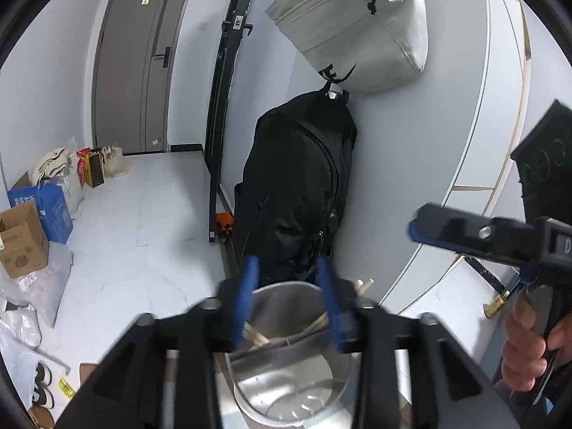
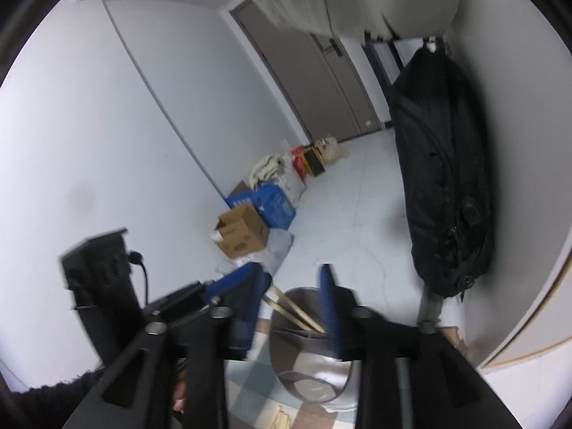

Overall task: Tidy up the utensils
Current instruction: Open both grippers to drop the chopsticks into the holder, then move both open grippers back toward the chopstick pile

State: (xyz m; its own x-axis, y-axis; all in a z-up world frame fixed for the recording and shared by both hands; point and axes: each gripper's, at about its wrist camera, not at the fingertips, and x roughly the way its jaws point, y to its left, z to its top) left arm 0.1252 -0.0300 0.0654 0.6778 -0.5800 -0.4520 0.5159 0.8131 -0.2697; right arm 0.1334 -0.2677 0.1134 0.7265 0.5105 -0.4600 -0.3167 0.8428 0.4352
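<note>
A shiny steel utensil holder (image 1: 286,368) stands just below my left gripper (image 1: 291,307). Its divider splits it in two, and wooden chopsticks (image 1: 318,323) lean in the far compartment. My left gripper is open, its blue pads on either side of the holder's rim, holding nothing. My right gripper (image 2: 291,307) is open and empty above the same holder (image 2: 311,364), with the chopsticks (image 2: 296,312) between its fingers. The right gripper also shows at the right of the left wrist view (image 1: 464,228), held by a hand (image 1: 525,343).
A black backpack (image 1: 296,186) and a grey bag (image 1: 354,25) hang on the wall behind the holder. Cardboard and blue boxes (image 1: 32,228) and bags line the floor by the grey door (image 1: 139,60). A checked cloth (image 2: 250,386) lies under the holder.
</note>
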